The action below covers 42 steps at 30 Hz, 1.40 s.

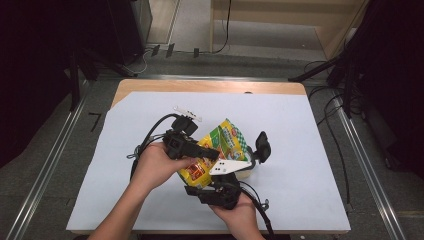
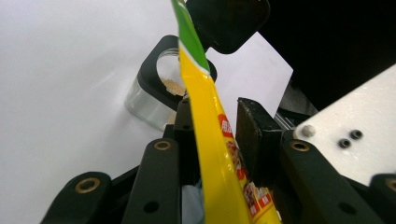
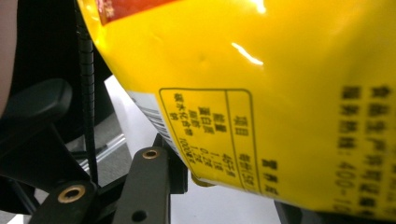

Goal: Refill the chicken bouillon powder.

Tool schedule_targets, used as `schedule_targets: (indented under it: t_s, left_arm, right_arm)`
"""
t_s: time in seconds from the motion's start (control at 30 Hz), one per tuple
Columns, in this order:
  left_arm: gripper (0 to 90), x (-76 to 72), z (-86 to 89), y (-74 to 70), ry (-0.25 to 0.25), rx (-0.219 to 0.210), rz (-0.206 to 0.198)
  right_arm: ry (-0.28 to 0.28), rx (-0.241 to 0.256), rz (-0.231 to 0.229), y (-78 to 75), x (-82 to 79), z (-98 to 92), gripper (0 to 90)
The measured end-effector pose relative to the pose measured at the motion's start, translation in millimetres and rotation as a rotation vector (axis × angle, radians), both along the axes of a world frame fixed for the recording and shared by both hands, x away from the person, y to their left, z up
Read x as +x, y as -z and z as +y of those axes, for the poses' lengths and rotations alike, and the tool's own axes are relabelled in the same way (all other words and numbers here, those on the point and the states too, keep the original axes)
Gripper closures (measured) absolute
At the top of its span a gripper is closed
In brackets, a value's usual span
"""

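A yellow and green snack bag (image 1: 222, 145) is held up between both grippers above the white sheet. My left gripper (image 1: 212, 154) is shut on the bag's edge; in the left gripper view the bag (image 2: 212, 140) runs up between the two black pads (image 2: 254, 140). From below, my right gripper (image 1: 212, 185) holds the bag's bottom end. The yellow printed back of the bag (image 3: 280, 93) sits between its jaws and hides the right one. Just past the bag stands a clear jar (image 2: 149, 100) with a black rim and some brown crumbs inside, its black lid (image 1: 262, 145) flipped up.
A white sheet (image 1: 300, 130) covers most of the wooden table (image 1: 210, 86). A small white strip (image 1: 187, 112) lies behind the left hand. Cables trail from both grippers. Dark stands and cables flank the table on the floor.
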<state>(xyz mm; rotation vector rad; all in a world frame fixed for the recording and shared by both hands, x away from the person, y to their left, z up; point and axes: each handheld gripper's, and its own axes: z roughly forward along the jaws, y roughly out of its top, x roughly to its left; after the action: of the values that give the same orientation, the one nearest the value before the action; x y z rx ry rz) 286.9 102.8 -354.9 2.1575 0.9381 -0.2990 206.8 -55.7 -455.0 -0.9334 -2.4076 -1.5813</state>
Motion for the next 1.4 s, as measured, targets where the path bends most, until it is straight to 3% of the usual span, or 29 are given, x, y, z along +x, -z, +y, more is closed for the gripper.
schedule_targets:
  t_s: [0.27, 0.47, 0.67, 0.8, 0.87, 0.97, 1.13, 1.27, 1.4]
  left_arm:
    - [81.2, -2.2, -7.4, -2.7, -0.031, 0.061, -0.037]
    - [83.8, 2.3, -13.9, -5.9, -0.043, 0.092, -0.044]
    - [87.1, 6.8, -21.5, -12.5, -0.035, 0.097, -0.041]
    - [87.5, 9.5, -27.4, -14.8, -0.025, 0.107, -0.049]
    - [87.9, 9.9, -27.9, -13.9, -0.027, 0.104, -0.054]
    - [88.2, 10.1, -25.4, -12.3, -0.037, 0.090, -0.056]
    - [88.3, 6.5, -23.6, -10.7, -0.045, 0.101, -0.060]
    - [88.1, 4.6, -24.6, -10.8, -0.057, 0.110, -0.064]
    - [85.0, 6.3, -25.0, -11.2, -0.043, 0.088, -0.068]
  right_arm:
    - [-0.008, -0.008, 0.015, 0.4, 2.5, 2.0, 65.0]
    - [0.003, -0.035, -0.007, -0.3, 4.5, 5.2, 58.5]
    - [0.024, -0.077, -0.053, -4.6, 4.5, 6.2, 62.5]
    - [0.039, -0.079, -0.056, -6.5, 6.9, 2.6, 63.2]
    - [0.045, -0.083, -0.057, -6.8, 7.3, 1.8, 62.7]
    - [0.054, -0.123, -0.100, -7.0, 4.8, 4.5, 57.4]
    - [0.056, -0.147, -0.115, -5.7, 2.8, 8.1, 62.1]
    - [0.051, -0.140, -0.094, -4.8, 3.8, 9.1, 63.8]
    - [0.003, -0.043, -0.033, -3.9, 7.4, 6.8, 65.9]
